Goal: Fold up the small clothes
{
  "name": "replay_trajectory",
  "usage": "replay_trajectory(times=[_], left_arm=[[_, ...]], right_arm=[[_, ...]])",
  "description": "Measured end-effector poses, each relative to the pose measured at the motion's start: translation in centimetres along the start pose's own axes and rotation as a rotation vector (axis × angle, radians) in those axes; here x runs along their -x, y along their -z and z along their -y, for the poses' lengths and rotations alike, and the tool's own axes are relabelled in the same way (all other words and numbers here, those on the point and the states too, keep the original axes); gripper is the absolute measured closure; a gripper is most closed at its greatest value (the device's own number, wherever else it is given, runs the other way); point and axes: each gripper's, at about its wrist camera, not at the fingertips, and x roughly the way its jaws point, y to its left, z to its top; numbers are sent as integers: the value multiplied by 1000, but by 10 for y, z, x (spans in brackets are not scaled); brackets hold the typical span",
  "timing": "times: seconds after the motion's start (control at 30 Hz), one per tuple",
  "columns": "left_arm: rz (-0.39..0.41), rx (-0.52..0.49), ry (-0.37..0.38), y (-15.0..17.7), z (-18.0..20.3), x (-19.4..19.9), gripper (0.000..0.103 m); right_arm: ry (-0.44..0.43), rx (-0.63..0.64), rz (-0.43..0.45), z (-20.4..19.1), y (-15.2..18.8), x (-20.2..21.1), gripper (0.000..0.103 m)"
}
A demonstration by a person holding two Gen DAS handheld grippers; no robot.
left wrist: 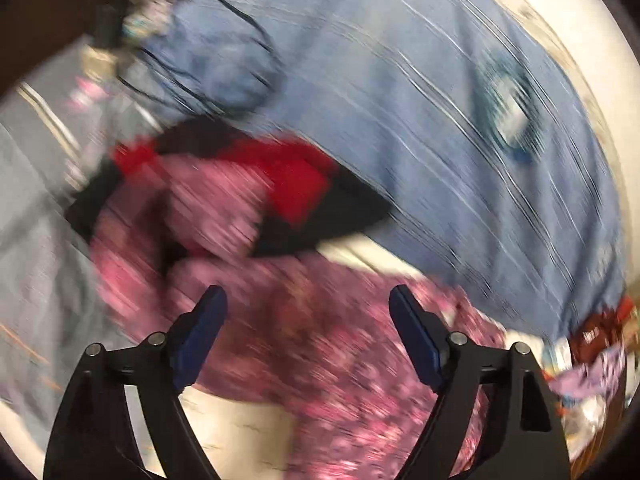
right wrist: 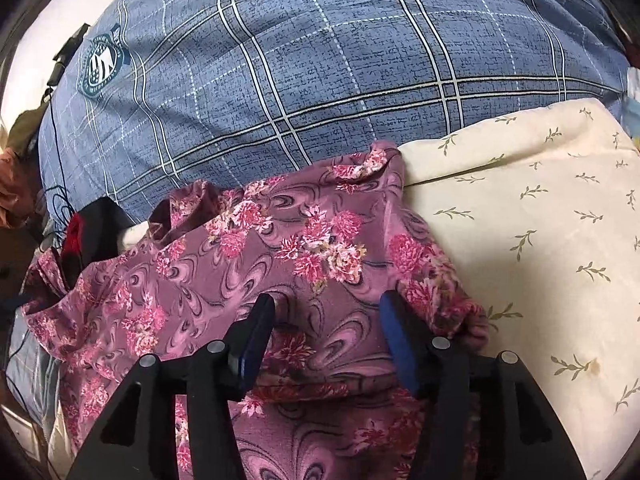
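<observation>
- The task's garment, a mauve-pink floral printed cloth [right wrist: 304,248], lies rumpled on the bed, spread from about 9 o'clock to 3 o'clock of the right wrist view, just ahead of both tools. It looks bunched rather than laid flat, so I'd judge folding has barely begun.
- The right gripper [right wrist: 326,312] hovers low over the cloth's near part with its blue-padded fingers [right wrist: 394,336] spread wide and nothing pinched between them; likely lining up on an edge to grab.
- The left gripper [left wrist: 308,304] is also wide apart and holding nothing. Its view is smeared, so the tool is probably mid-swing; the floral cloth sits at 6 o'clock under it.
- A blue checked quilt with a crest badge [right wrist: 320,60] fills 12 o'clock, bulging behind the garment.
- A cream pillow with small green sprigs [right wrist: 540,200] lies at 3 o'clock, touching the cloth's right edge.
- A red-and-black garment [left wrist: 296,184] lies at 10 o'clock of the left view, beside the floral one, probably waiting its turn.
</observation>
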Motion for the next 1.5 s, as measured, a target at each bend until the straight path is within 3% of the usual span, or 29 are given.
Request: replay_trajectory(times=[0.1, 0.2, 0.27, 0.37, 0.47, 0.63, 0.87, 0.93, 1.0, 1.03, 1.17, 1.23, 1.27, 1.3, 1.43, 1.5], left_arm=[[-88, 107, -28, -39, -29, -8, 19], [-182, 216, -29, -53, -47, -31, 19], [-177, 264, -32, -50, -53, -35, 20], [-144, 272, 35, -40, -62, -30, 20], [-169, 247, 7, -42, -67, -39, 20], [-230, 136, -153, -52, -64, -63, 20], [-249, -21, -189, -39, -65, -82, 22], [-251, -47, -196, -35, -69, -86, 46], [-277, -61, -181, -29, -74, -88, 95], [-282, -66, -175, -27, -75, -87, 99], [-240, -97, -129, -23, -77, -67, 96], [-200, -134, -129, -29, -74, -51, 76], [-185, -152, -144, -32, -72, -48, 47], [-148, -192, -180, -36, -68, -42, 33], [-78, -325, -232, -43, -51, -29, 31], [-73, -394, -237, -42, -42, -35, 24]], right_arm=[[-19, -16, 7, 3, 1, 2, 46], [-32, -25, 11, 4, 1, 3, 46], [-41, -33, 11, 6, 1, 4, 46], [-42, -34, 1, 6, -1, 3, 46], [-47, -14, -7, 2, -1, 2, 39], [-50, -14, -2, 2, 0, 2, 39], [-93, -44, 9, 8, 1, 3, 39], [-106, -55, 14, 10, 1, 4, 39], [-115, -61, 17, 12, 1, 4, 39], [-116, -62, 18, 12, 1, 5, 39], [-122, -66, 20, 12, 1, 5, 39], [-124, -68, 20, 13, 2, 5, 39], [-125, -69, 20, 13, 2, 5, 39], [-127, -70, 21, 13, 2, 6, 39], [-130, -74, 23, 14, 2, 6, 39], [-133, -76, 23, 14, 2, 6, 39]])
